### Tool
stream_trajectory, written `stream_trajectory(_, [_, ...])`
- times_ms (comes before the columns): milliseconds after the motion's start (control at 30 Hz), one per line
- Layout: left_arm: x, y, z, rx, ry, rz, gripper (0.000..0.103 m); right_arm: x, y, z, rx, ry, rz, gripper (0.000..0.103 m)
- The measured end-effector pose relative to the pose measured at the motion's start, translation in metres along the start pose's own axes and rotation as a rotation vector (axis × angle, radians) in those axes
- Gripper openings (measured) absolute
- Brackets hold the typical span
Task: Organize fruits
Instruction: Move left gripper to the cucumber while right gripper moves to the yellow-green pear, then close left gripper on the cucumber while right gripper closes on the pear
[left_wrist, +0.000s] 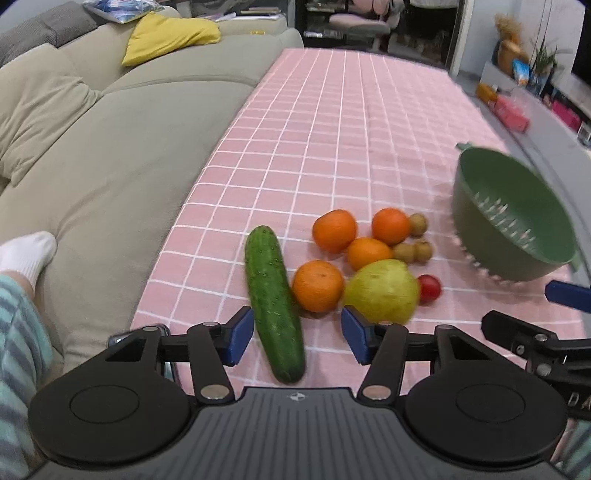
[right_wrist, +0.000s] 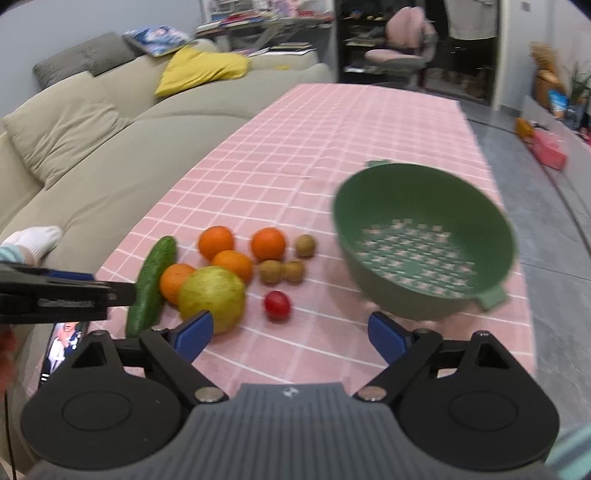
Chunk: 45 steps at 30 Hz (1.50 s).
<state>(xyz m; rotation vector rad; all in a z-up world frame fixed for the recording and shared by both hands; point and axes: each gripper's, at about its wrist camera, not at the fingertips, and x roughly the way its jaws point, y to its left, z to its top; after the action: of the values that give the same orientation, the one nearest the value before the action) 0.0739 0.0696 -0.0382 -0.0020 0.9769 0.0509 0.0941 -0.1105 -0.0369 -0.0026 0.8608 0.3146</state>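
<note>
Both grippers are built the same: the left gripper (left_wrist: 297, 338) and right gripper (right_wrist: 291, 334) have matte black linkage arms, silver pivot screws, blue pads and ribbed grey bodies. A white sock (left_wrist: 27, 253) and teal-striped clothing (left_wrist: 16, 332) are worn.

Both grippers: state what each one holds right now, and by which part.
Nothing is held. The left gripper stands open with the cucumber between its pads, untouched. The right gripper is open over bare tablecloth.
</note>
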Motion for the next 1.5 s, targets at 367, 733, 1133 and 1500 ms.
stream_trajectory(367, [0.037, 0.02, 0.012, 0.014, 0.081, -0.005, 0.065, 0.051, 0.046, 0.01, -0.16, 0.058, 0.058, 0.082])
stream_trajectory(733, [0.058, 0.056, 0.008, -0.153, 0.134, -0.127, 0.065, 0.084, 0.06, 0.014, -0.164, 0.102, 0.065, 0.081])
stream_trajectory(1133, [0.084, 0.062, 0.015, -0.204, 0.152, -0.166, 0.061, 0.101, 0.057, 0.014, -0.131, 0.122, 0.129, 0.067])
stream_trajectory(1500, [0.091, 0.036, 0.021, -0.098, 0.17, -0.105, 0.057, 0.092, 0.049, 0.008, -0.128, 0.164, 0.148, 0.066])
